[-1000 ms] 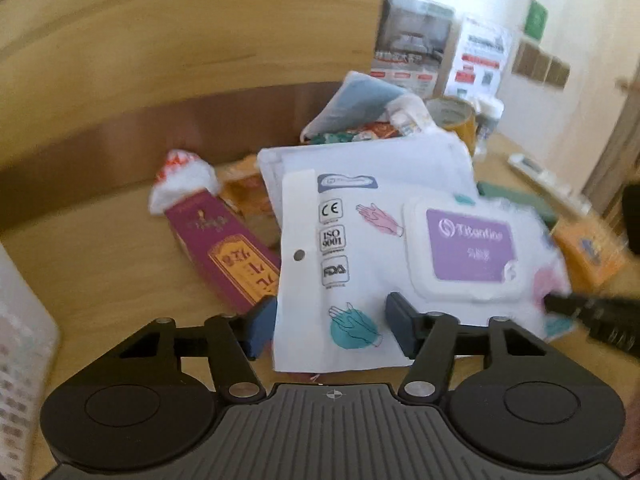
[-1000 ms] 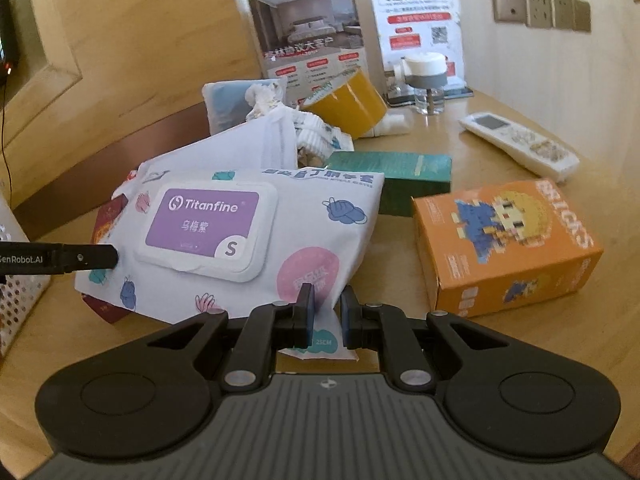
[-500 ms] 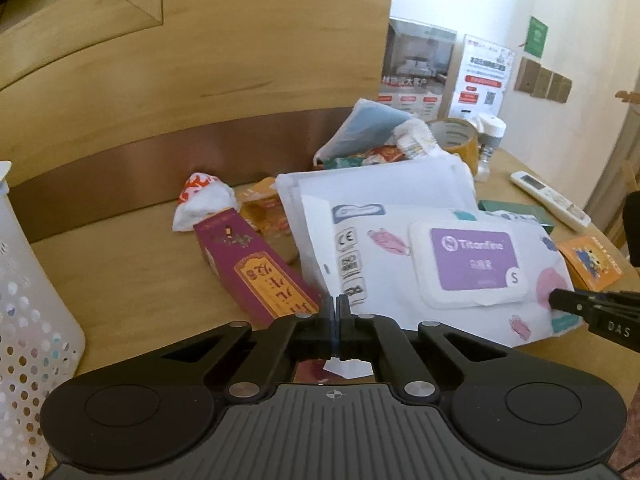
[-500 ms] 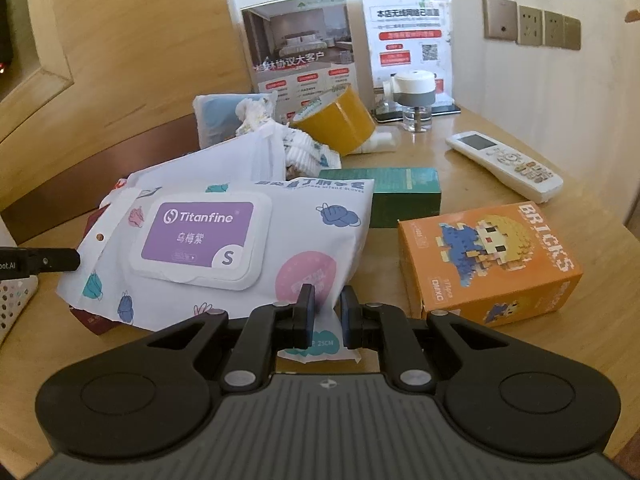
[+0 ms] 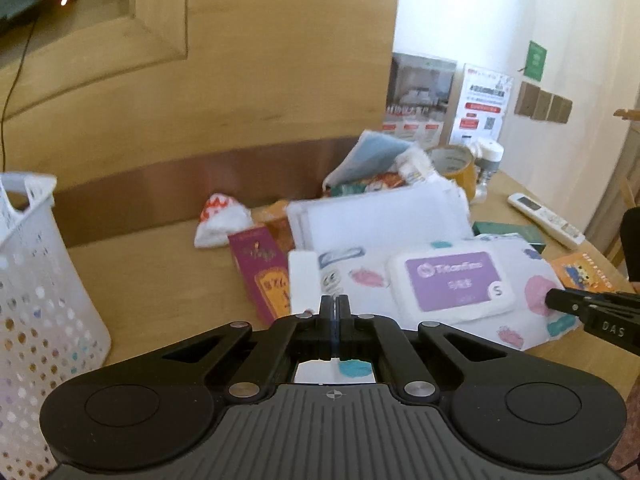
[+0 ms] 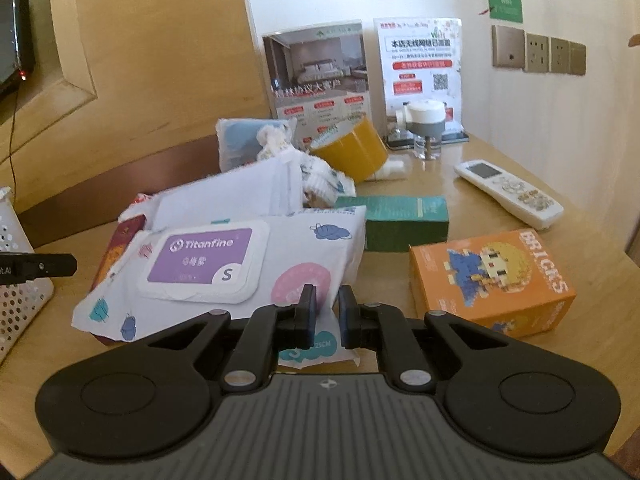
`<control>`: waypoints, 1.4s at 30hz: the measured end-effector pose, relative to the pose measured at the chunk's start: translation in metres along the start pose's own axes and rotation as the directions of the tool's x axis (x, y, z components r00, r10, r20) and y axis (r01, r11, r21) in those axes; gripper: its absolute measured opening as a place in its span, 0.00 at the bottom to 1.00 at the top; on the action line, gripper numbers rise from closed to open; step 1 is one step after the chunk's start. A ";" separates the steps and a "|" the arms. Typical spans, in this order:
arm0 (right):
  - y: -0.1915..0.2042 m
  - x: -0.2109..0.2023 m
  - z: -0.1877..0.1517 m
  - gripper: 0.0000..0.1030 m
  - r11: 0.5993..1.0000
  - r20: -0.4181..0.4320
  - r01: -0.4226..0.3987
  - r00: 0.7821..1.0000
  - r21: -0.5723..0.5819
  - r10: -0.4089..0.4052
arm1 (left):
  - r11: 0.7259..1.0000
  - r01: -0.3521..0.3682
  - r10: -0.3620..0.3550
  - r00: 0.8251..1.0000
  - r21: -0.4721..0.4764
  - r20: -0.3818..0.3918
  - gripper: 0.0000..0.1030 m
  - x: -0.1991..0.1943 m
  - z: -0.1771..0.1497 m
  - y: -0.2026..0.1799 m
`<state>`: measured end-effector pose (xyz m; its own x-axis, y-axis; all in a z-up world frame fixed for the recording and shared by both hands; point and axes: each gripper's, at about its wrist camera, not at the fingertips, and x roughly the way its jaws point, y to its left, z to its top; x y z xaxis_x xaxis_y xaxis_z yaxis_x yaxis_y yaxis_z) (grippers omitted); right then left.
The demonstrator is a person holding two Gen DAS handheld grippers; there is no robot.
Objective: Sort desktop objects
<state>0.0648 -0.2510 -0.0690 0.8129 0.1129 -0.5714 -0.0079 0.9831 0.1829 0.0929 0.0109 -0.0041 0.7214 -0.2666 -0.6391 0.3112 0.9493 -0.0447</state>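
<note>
Holding the wipes pack (image 5: 452, 292) by two edges: left gripper (image 5: 333, 306) pinched flat on the pack's near-left flap, right gripper (image 6: 328, 300) narrowed onto the crimped end seal at the opposite side. The pack sits mid-desk (image 6: 460, 184) on top of the clutter, over a maroon box (image 5: 260, 276) and white sheets (image 5: 380, 216); whether it is lifted clear or resting on them, cannot tell.

Handling judgement: soft film pouch, probably moderately heavy with wet wipes, will sag between the two grips. Film looks slick; thin flaps could tear or slip if the load swings. The seals are the sensible holds, as the rigid purple-label lid (image 6: 202, 260) is too wide and smooth to pinch. Keep both ends level.

Left to right, left-wrist view: white perforated basket (image 5: 36, 300) at far left, likely the destination; a crumpled red-white wrapper (image 5: 220, 220); the maroon box; the pack; right gripper tip entering at the right edge. This view shows the basket's full height and open rim, and the flap passing between the closed fingers.

Right-wrist view: only a sliver of basket (image 6: 16, 280) at left, the left gripper's tip beside it. It alone shows clearly the green box (image 6: 404, 220) behind the pack, tape roll (image 6: 352, 148), orange bricks box (image 6: 492, 280) just right of the pack, and remote (image 6: 508, 192) far right.
</note>
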 end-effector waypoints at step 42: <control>-0.006 0.021 -0.018 0.12 0.998 -0.081 0.019 0.996 -0.057 -0.023 | 0.983 0.085 -0.120 0.969 -0.163 -0.216 0.08 0.053 -0.048 -0.004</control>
<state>0.0712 -0.2521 -0.0968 0.7628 0.1014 -0.6386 -0.0262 0.9917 0.1262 0.1000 0.0011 -0.0744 0.5279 -0.3361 -0.7800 0.2669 0.9375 -0.2234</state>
